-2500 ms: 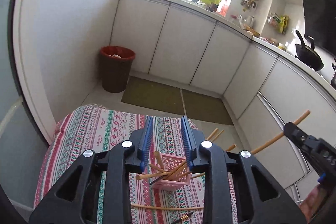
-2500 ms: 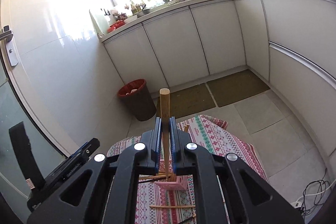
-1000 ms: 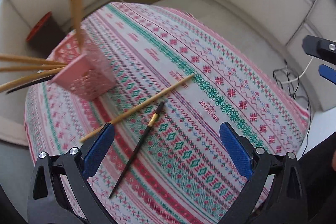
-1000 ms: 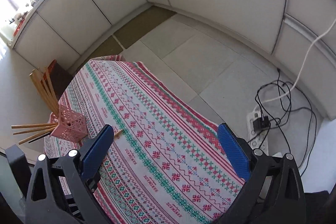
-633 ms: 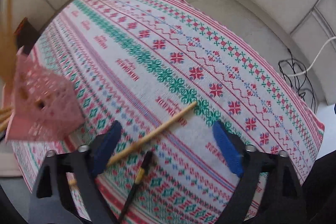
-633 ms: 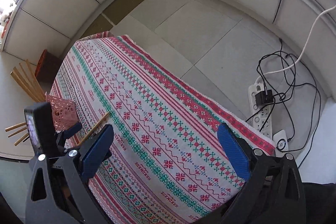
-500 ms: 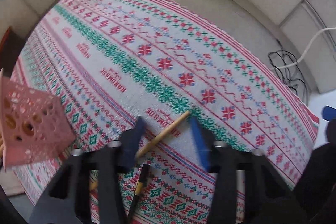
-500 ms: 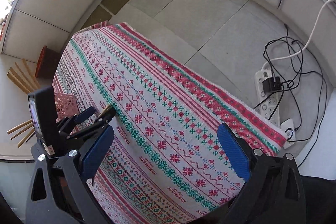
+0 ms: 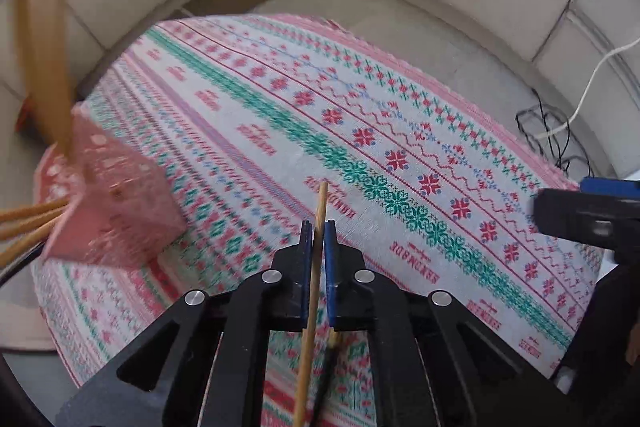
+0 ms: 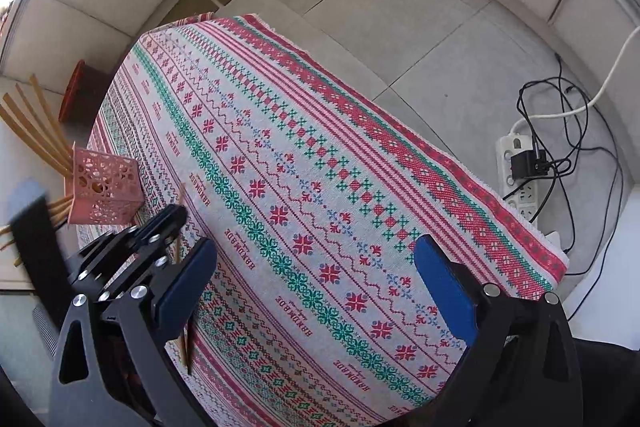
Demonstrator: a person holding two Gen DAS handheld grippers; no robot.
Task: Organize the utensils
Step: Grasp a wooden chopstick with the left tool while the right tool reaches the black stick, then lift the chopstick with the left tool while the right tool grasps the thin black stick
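our left gripper [image 9: 315,227] has just been closing, and its blue pads now pinch a thin light wooden chopstick [image 9: 316,247] that runs between them, its tip pointing toward the middle of the table covered by a red, green and white patterned woven cloth [image 9: 400,155]. a slim black chopstick with a yellow band [image 9: 326,367] lies on the cloth under the gripper, just beside the wooden one, near the table's near edge. the pink perforated plastic holder [image 10: 105,191] stands near the table's left edge, with several wooden chopsticks [image 10: 36,131] sticking out of its top and side. our right gripper [image 10: 316,283] hangs over the near middle of the table with its blue pads spread wide and nothing between them. in the right wrist view the left gripper shows beside the pink holder.
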